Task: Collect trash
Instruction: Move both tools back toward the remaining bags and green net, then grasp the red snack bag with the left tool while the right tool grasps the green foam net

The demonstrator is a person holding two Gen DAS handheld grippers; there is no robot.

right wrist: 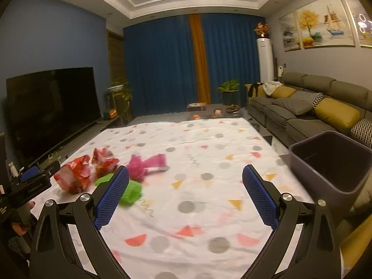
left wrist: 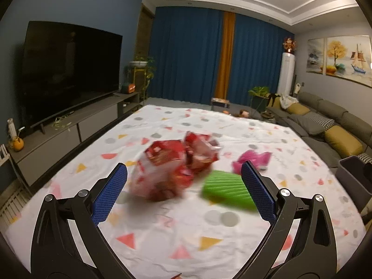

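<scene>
Your left gripper [left wrist: 183, 179] and right gripper [right wrist: 186, 181] hover, fingers wide apart and empty, above crumpled red foil wrappers [left wrist: 176, 160] on the patterned white cloth [left wrist: 186, 227].

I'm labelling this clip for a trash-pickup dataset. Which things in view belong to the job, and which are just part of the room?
Job:
red wrappers
pink wrapper
green wrapper
dark bin
left gripper, open
right gripper, open

Just there:
television
sofa
patterned cloth

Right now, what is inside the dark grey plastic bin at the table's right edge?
The dark grey plastic bin shows only bare inner walls and part of its floor, with no trash visible. Its near wall hides the rest of the floor.
</scene>
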